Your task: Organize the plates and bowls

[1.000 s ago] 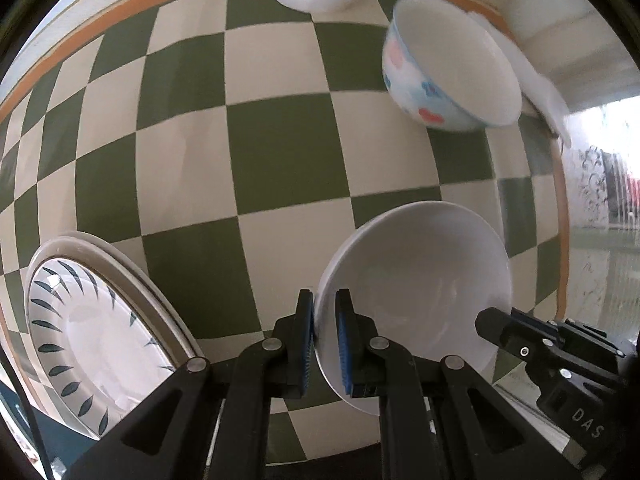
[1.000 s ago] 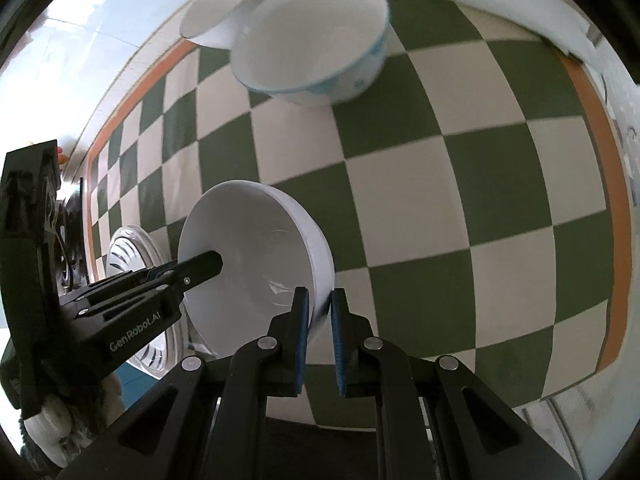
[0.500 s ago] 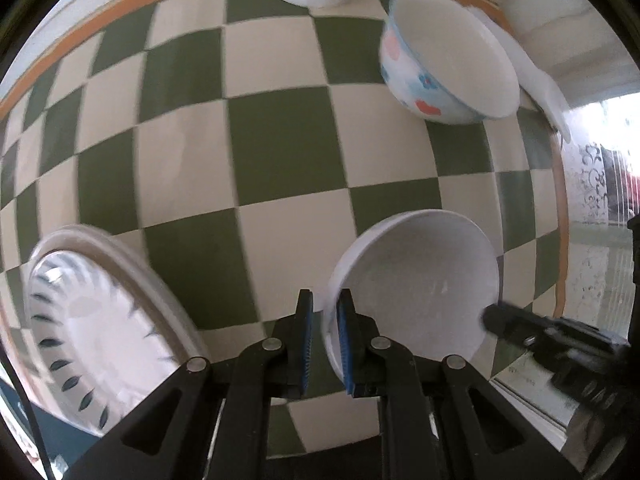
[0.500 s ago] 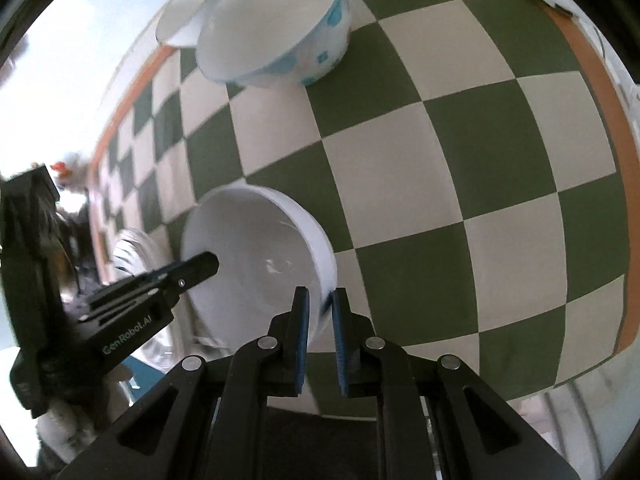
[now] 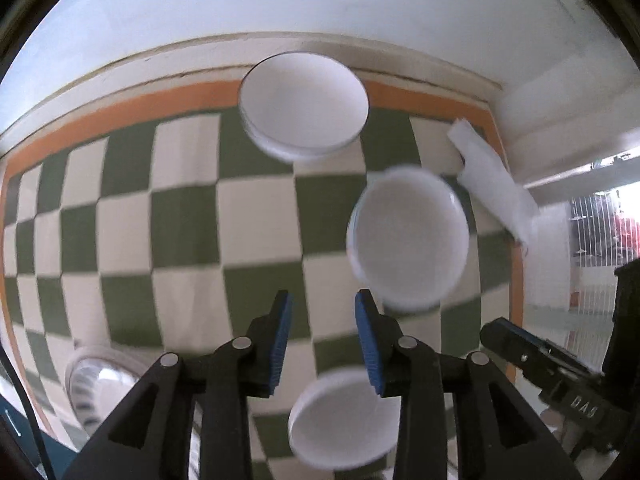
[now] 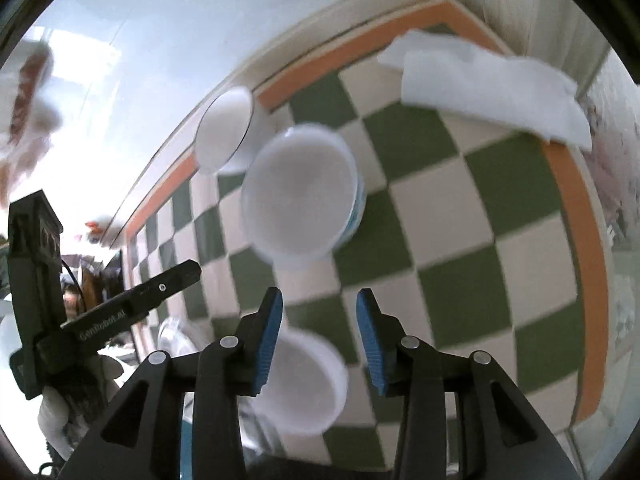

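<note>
My left gripper [image 5: 322, 330] is open and empty above a plain white bowl [image 5: 344, 420] that sits on the checkered table. My right gripper [image 6: 319, 326] is open and empty over the same bowl [image 6: 302, 380]. A patterned bowl [image 5: 408, 240] stands in the middle right; it also shows in the right wrist view [image 6: 302, 196]. Another white bowl [image 5: 304, 110] stands at the far edge; it shows in the right wrist view [image 6: 226, 134] too. A stack of leaf-patterned plates [image 5: 100, 388] lies at the lower left.
A white cloth [image 6: 488, 88] lies at the table's far right corner and also shows in the left wrist view [image 5: 496, 184]. The table has an orange border [image 5: 120, 104] against a white wall. Each gripper appears in the other's view.
Both grippers have opened and let go of the white bowl, which now rests on the table. Both have lifted and tilted up, so more of the far table shows.
</note>
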`<control>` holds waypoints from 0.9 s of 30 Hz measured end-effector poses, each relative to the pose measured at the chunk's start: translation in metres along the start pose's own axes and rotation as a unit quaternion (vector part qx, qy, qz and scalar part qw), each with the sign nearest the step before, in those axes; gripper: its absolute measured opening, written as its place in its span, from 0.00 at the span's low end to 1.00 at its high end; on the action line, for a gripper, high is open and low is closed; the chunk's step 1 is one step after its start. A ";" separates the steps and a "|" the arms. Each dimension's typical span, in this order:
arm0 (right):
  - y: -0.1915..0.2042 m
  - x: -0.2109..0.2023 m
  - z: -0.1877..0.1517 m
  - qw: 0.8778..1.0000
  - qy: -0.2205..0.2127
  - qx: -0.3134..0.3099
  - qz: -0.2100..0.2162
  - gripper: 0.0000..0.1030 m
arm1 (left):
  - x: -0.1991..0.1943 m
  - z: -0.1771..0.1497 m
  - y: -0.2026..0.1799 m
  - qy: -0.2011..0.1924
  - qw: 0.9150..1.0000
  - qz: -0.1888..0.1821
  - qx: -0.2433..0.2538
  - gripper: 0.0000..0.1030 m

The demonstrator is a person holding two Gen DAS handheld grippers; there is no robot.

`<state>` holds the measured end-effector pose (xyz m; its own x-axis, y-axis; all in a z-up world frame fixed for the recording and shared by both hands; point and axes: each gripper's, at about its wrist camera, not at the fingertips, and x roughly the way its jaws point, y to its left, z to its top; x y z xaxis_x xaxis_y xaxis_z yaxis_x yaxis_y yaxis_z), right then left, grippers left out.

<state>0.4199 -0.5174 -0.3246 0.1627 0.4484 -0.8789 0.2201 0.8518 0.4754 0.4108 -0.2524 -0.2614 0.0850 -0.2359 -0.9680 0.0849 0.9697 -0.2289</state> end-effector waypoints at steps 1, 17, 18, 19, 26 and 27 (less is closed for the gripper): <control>0.001 0.005 0.007 1.000 -0.001 0.002 -0.008 0.40 | 0.007 0.009 -0.002 0.004 1.000 0.000 -0.001 0.29; -0.011 0.069 0.073 0.998 0.039 0.002 -0.057 0.14 | 0.082 0.051 -0.002 0.086 0.996 -0.035 -0.010 0.14; -0.011 0.070 0.072 0.998 0.037 0.002 -0.052 0.09 | 0.082 0.051 -0.003 0.083 0.996 -0.032 -0.005 0.13; -0.009 0.071 0.072 0.998 0.037 -0.001 -0.051 0.09 | 0.082 0.051 -0.005 0.080 0.996 -0.027 0.001 0.12; 0.002 0.073 0.070 0.997 0.034 -0.020 -0.071 0.08 | 0.075 0.052 -0.015 0.069 0.997 -0.014 0.025 0.09; 0.003 0.071 0.068 0.997 0.033 -0.023 -0.072 0.08 | 0.072 0.052 -0.014 0.069 0.997 -0.014 0.026 0.09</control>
<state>0.4979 -0.5010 -0.3827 0.0679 0.3364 -0.9393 0.1926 0.9193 0.3432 0.4676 -0.2867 -0.3229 -0.0551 -0.2491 -0.9669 0.1377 0.9572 -0.2544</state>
